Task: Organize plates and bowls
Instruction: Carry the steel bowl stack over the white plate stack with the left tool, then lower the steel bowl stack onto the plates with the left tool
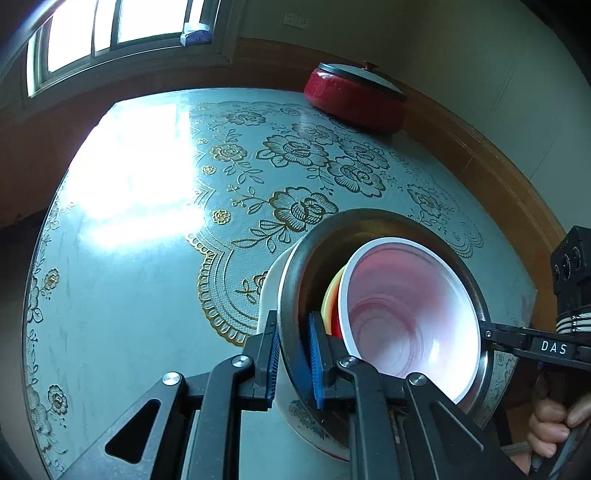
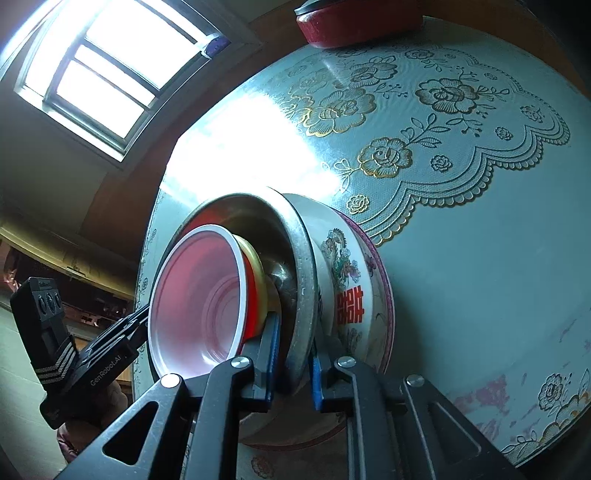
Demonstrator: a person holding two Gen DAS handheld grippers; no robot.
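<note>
A nest of bowls stands tilted on the table (image 1: 147,295). A white ceramic bowl (image 1: 271,288) (image 2: 343,266) with a dragon print and red characters is outermost. In it sits a steel bowl (image 1: 369,225) (image 2: 258,214), then a yellow bowl (image 1: 328,299) (image 2: 255,254), then a red plastic bowl (image 1: 406,314) (image 2: 199,295) with a white inside. My left gripper (image 1: 293,325) (image 2: 136,325) is shut on the steel bowl's rim, one pad inside and one outside. On the opposite side, my right gripper (image 2: 295,343) (image 1: 487,334) straddles the same rim, which fills the narrow gap between its pads.
A red pot with a dark lid (image 1: 354,99) (image 2: 354,26) stands at the table's far edge by the wooden wall panel. The flowered tablecloth (image 2: 480,277) stretches beyond the bowls. A person's hand (image 1: 550,424) holds the right gripper's handle. A window lies at the upper left.
</note>
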